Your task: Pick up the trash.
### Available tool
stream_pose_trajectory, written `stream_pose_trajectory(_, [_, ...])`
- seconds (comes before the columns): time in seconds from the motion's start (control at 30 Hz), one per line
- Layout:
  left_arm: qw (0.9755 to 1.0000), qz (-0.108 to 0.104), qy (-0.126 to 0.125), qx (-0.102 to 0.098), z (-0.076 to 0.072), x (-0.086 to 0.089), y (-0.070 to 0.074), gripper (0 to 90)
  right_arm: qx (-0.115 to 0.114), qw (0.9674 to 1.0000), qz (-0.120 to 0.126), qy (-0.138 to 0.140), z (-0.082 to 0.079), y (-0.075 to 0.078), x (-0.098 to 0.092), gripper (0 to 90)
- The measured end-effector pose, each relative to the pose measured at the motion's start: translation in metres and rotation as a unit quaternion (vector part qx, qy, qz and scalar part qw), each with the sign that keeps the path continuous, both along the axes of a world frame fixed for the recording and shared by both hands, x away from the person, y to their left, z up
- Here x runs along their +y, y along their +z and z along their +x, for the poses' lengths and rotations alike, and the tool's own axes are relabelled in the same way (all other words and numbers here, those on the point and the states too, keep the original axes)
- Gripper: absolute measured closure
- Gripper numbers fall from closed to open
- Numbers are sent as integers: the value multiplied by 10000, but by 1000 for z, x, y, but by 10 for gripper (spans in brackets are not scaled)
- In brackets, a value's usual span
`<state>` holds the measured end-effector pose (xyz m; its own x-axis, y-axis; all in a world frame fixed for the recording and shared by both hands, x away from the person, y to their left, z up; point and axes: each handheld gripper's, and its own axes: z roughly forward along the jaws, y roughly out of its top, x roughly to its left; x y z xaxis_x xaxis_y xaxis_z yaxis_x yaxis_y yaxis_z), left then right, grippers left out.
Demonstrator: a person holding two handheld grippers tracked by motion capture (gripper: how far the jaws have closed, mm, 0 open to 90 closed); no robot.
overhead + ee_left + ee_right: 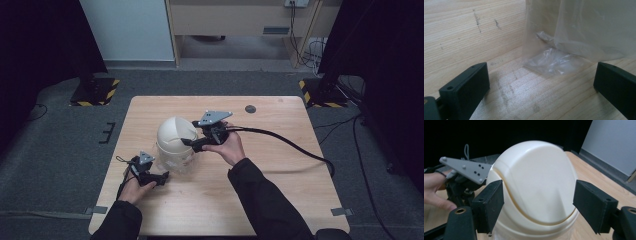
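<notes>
Right tool (537, 202) stands wide around the domed lid (536, 182), apparently to lift it; left tool (541, 85), also wide, waits low by the bin's clear base (579, 30), lower left.

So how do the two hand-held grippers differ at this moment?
The left hand-held gripper sits low at the table, jaws open toward the bin's clear plastic bag. The right hand-held gripper is higher, jaws open around the cream domed lid. Both are black and carry a grey plate.

bin (176, 145) mid-table, bare wood (280, 190) around
</notes>
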<state>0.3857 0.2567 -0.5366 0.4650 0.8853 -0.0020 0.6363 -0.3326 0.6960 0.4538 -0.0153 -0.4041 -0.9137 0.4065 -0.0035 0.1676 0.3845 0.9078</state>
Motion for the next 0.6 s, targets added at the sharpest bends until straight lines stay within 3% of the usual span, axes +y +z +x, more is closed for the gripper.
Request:
stream_pose_trajectory(0.2, [10000,2,-1,-1,0,0,0,0,126,9996,-184,174,-4,-11,5,226])
stream_pose_trajectory(0.6, [10000,0,1,0,0,0,0,0,455,9981,-150,375,-2,-27,17,201])
